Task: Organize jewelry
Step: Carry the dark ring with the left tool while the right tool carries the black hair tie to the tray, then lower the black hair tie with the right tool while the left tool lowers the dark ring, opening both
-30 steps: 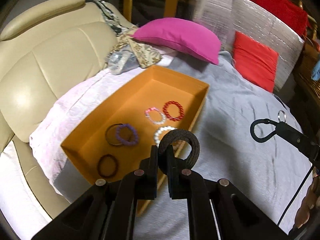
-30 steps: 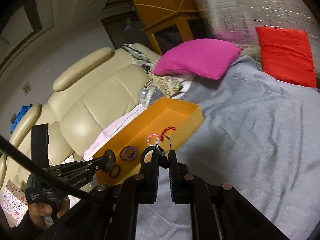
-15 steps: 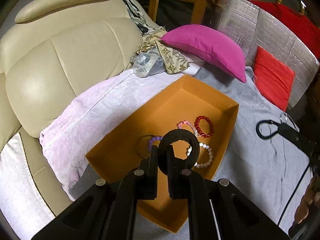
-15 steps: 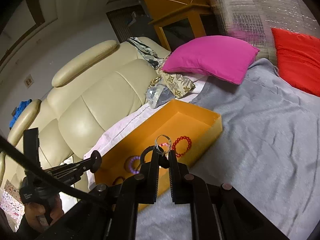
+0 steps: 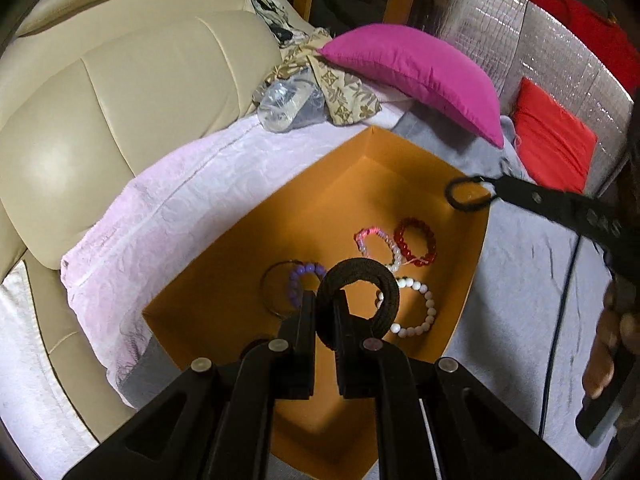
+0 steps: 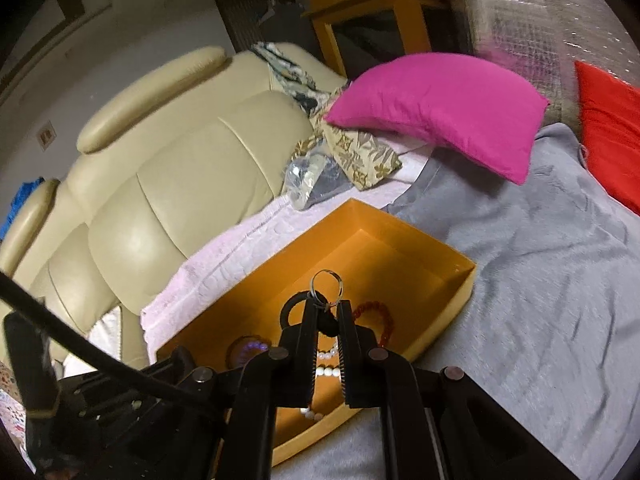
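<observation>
An orange box (image 5: 360, 168) lies on the grey blanket and also shows in the right wrist view (image 6: 400, 240). It holds a red bead bracelet (image 5: 416, 240), a pink one (image 5: 374, 240), a white one (image 5: 416, 312) and a purple one (image 5: 304, 280). My left gripper (image 5: 324, 304) is shut on a thick black ring bracelet (image 5: 368, 280) held above the box. My right gripper (image 6: 324, 312) is shut on a black loop with a metal ring (image 6: 326, 284) above the box; it also shows in the left wrist view (image 5: 468, 194).
A beige leather seat (image 5: 120, 100) stands on the left with a pink cloth (image 5: 180, 220) over its edge. A magenta pillow (image 5: 416, 76) and a red pillow (image 5: 552, 144) lie behind the box. The grey blanket (image 6: 540, 280) spreads to the right.
Both grippers have moved over the orange box with their items still held. The right gripper's loop now hangs above the box's far right side.
</observation>
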The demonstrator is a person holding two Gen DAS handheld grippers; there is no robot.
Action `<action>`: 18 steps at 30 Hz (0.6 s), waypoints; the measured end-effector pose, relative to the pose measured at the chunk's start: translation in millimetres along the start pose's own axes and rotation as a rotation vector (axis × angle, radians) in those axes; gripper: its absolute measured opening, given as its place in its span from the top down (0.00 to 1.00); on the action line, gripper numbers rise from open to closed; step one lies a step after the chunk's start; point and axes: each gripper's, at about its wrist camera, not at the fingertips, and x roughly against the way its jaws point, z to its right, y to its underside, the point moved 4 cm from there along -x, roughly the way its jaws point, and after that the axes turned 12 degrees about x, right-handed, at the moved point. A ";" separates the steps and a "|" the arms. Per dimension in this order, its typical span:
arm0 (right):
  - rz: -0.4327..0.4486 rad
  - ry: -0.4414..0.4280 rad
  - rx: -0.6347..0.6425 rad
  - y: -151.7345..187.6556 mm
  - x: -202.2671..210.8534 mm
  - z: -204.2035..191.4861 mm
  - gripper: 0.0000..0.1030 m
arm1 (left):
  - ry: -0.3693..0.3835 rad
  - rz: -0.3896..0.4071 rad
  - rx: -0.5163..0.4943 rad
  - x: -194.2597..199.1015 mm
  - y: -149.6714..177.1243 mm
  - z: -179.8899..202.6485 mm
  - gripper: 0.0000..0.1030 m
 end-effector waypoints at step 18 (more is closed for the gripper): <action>-0.088 -0.001 0.005 -14.2 -66.1 1.4 0.90 | -0.007 -0.057 -0.013 -37.7 9.8 -5.1 0.93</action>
